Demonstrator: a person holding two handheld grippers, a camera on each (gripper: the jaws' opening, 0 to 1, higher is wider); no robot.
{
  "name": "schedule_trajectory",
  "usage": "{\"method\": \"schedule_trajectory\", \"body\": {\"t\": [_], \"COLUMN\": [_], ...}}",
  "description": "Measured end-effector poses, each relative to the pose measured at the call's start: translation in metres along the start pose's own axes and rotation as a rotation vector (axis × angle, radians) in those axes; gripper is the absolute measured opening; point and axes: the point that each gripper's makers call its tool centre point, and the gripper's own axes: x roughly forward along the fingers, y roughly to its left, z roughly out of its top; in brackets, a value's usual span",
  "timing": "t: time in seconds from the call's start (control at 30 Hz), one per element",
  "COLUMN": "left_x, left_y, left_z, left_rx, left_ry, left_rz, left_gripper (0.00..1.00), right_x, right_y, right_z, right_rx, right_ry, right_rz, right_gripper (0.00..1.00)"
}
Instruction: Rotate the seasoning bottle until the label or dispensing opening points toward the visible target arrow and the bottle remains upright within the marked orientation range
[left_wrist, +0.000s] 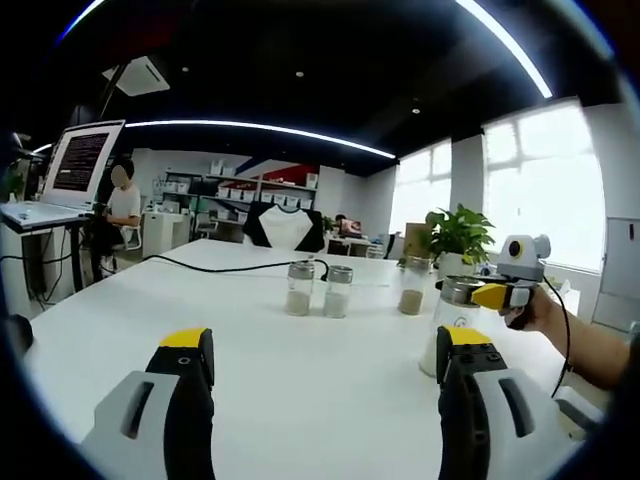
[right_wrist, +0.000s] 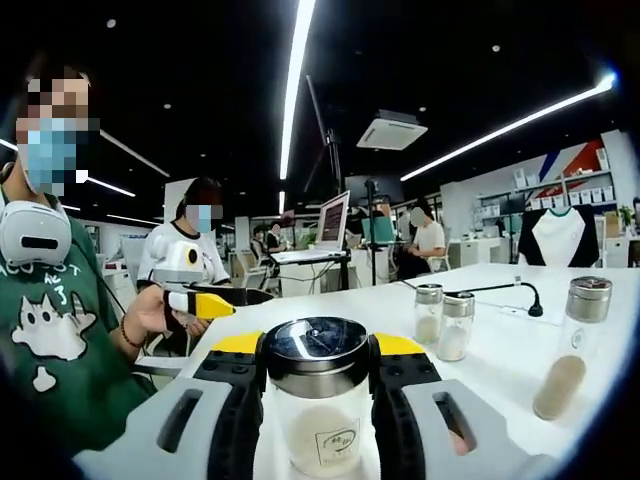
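Right gripper (right_wrist: 316, 400) pinches the seasoning bottle (right_wrist: 318, 420) at the shoulder just under its metal cap, one jaw on each side. The bottle stands upright on the white counter (right_wrist: 500, 350), part-filled with pale powder, and a small label faces the camera. A hold this high likely lets the bottle turn about its own axis without tipping.

In the left gripper view the same bottle (left_wrist: 447, 335) sits toward the counter's near right, with the right gripper (left_wrist: 500, 296) on it, a hand behind.

Left gripper (left_wrist: 325, 410) is spread wide, nothing between its jaws, low over bare counter and well apart from the bottle; probably kept clear, perhaps ready to steady.

Three other shakers (left_wrist: 300, 288) (left_wrist: 338, 291) (left_wrist: 412, 287) stand further back. No target arrow can be made out, so alignment cannot be judged. A black cable (left_wrist: 230, 268) crosses the counter behind.
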Motion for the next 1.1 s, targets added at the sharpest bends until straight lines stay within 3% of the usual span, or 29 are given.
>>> {"method": "schedule_trajectory", "body": {"t": [0.5, 1.1], "left_x": [0.0001, -0.0005], "left_y": [-0.0002, 0.0012], "left_z": [-0.0006, 0.0015], "left_rx": [-0.005, -0.004], "left_ry": [-0.003, -0.011], "left_rz": [-0.006, -0.007], "left_gripper": [0.97, 0.97], "right_x": [0.0023, 0.0013], "right_y": [-0.0019, -0.0066], "right_z": [-0.0014, -0.0025], "right_rx": [-0.006, -0.02], "right_ry": [0.02, 0.04], "right_rz": [-0.098, -0.273], "right_gripper": [0.39, 0.38]}}
